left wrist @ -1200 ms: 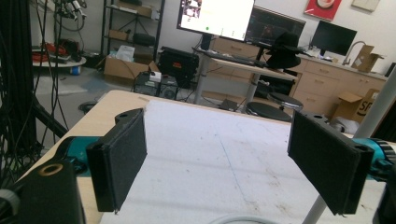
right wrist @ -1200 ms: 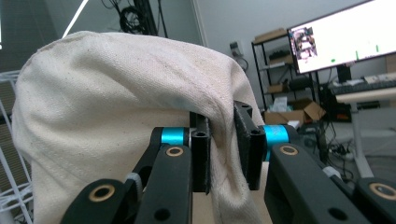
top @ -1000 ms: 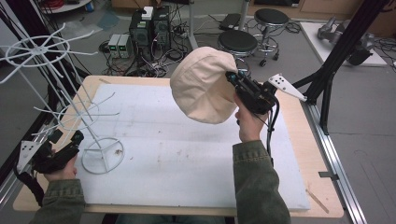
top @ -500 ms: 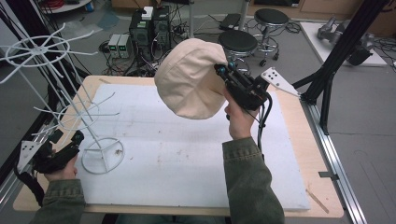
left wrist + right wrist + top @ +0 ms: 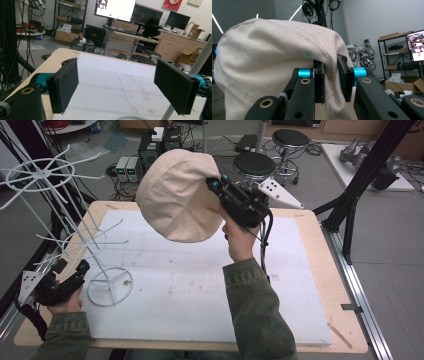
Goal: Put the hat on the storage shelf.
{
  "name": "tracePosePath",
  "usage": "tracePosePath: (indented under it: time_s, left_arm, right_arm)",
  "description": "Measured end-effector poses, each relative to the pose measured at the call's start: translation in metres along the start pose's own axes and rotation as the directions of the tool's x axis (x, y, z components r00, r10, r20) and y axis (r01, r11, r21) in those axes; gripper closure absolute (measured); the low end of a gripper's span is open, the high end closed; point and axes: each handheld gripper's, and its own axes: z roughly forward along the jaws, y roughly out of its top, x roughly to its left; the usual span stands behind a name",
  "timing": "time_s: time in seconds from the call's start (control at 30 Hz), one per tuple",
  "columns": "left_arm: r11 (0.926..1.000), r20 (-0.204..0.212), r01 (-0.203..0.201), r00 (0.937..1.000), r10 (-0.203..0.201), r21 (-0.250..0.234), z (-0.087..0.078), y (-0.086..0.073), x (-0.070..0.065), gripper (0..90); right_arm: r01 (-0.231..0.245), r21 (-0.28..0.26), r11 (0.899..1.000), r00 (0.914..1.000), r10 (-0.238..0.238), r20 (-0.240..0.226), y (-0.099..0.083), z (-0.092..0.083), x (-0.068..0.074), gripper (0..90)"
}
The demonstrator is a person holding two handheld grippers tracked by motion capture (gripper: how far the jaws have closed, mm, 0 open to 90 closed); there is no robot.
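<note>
1 cream cloth hat [image 5: 177, 197] hangs in the air above the far half of the table, pinched at its edge by the right gripper [image 5: 216, 182]. In the high view its round crown faces the person's left and a little down toward the white mat [image 5: 210, 285], while the open side faces away. Its longest stretch runs from the top edge, above the fingers, down to the lower rim, which hangs below them. In the right gripper view the hat [image 5: 269, 62] rises above and to the left of the 2 black fingers [image 5: 319, 82], which stand narrow with a fold of the cloth clamped between them (the fabric bulges over both pads). The person's right hand [image 5: 239, 237] holds that gripper raised, jaws aimed toward the left and away.

Well apart from the hat, at the near left corner of the table [image 5: 310, 220], the left gripper [image 5: 75, 272] rests low in the person's left hand [image 5: 62, 302]. Its 2 fingers [image 5: 63, 86] stand wide with nothing between them. The round base of a white wire rack [image 5: 107, 287] lies just ahead of those fingers, and a white post of it [image 5: 172, 110] shows beside the right-hand finger. The rack's upper arms reach up on the left side of the table, below and to the left of the hat.
</note>
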Motion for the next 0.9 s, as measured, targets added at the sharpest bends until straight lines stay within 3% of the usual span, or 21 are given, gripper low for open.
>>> tracePosePath:
  time_s: [0.67, 0.9]
  left_arm:
    - [1.0000, 0.003, 0.002, 1.0000, -0.002, 0.000, 0.001, 0.000, 0.000, 19.9]
    - [1.0000, 0.003, 0.008, 1.0000, -0.008, 0.003, 0.001, -0.001, 0.000, 19.9]
  right_arm:
    - [-0.040, 0.004, 0.999, 0.9972, 0.040, -0.062, 0.007, 0.052, 0.031, 78.8]
    - [-0.080, 0.005, 0.997, 0.9939, 0.080, -0.076, 0.009, 0.069, 0.036, 78.8]
